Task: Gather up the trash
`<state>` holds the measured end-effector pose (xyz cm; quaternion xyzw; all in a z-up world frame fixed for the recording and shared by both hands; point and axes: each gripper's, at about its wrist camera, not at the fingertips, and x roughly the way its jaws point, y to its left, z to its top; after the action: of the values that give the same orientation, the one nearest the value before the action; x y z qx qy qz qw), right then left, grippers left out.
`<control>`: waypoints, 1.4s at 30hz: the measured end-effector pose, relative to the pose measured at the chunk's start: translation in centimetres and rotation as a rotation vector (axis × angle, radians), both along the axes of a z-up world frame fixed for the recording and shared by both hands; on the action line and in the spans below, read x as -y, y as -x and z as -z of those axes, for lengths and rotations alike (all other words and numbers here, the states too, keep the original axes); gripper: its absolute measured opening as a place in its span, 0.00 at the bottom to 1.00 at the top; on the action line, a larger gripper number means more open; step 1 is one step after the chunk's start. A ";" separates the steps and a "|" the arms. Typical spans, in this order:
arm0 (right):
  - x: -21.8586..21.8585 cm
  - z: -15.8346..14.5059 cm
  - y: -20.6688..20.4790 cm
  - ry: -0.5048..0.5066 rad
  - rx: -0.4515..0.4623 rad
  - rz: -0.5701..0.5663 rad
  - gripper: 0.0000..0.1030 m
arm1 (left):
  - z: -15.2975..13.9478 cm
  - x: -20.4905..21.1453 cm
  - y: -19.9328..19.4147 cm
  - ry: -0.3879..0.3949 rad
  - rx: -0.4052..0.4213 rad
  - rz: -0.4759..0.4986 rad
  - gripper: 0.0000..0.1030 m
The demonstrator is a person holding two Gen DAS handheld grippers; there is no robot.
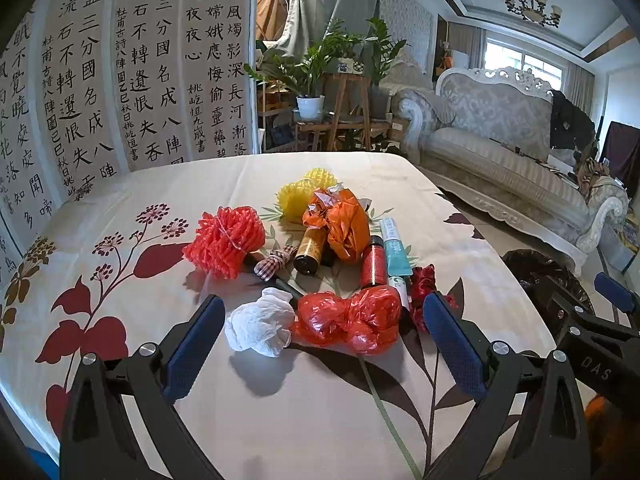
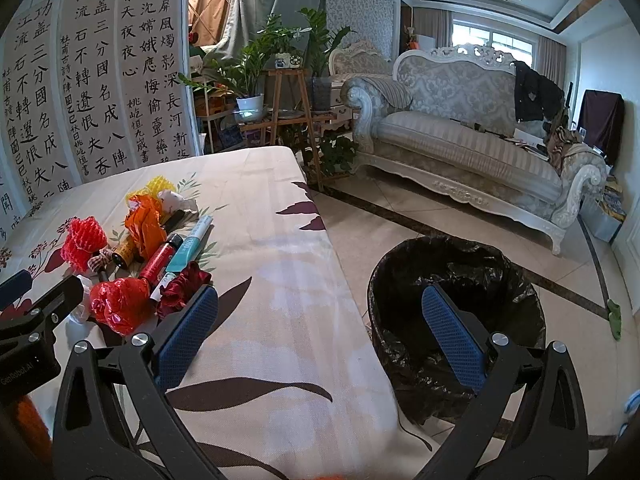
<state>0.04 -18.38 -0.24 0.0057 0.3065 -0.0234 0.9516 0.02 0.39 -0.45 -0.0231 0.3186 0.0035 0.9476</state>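
Left gripper gapes wide and empty above the floral tablecloth; a crumpled red plastic bag and white wad lie between its fingertips. Right gripper, equally spread and empty, straddles the table edge and black-lined trash bin.

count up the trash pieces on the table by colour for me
red: 4 (foam net, plastic bag, tube, dark red fabric)
orange: 1 (crumpled bag)
yellow: 1 (foam net)
white: 1 (crumpled bag)
gold and black: 1 (bottle)
teal and white: 1 (tube)
checked: 1 (ribbon)
total: 10
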 end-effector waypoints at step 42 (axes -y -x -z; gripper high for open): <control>0.9 -0.1 -0.3 -0.008 -0.009 0.012 0.97 | 0.4 0.3 -0.2 -0.022 -0.014 0.007 0.94</control>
<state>0.35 -19.30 -0.18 0.0113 0.3106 -0.0279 0.9501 0.21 0.05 -0.89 -0.0118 0.3254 0.0040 0.9455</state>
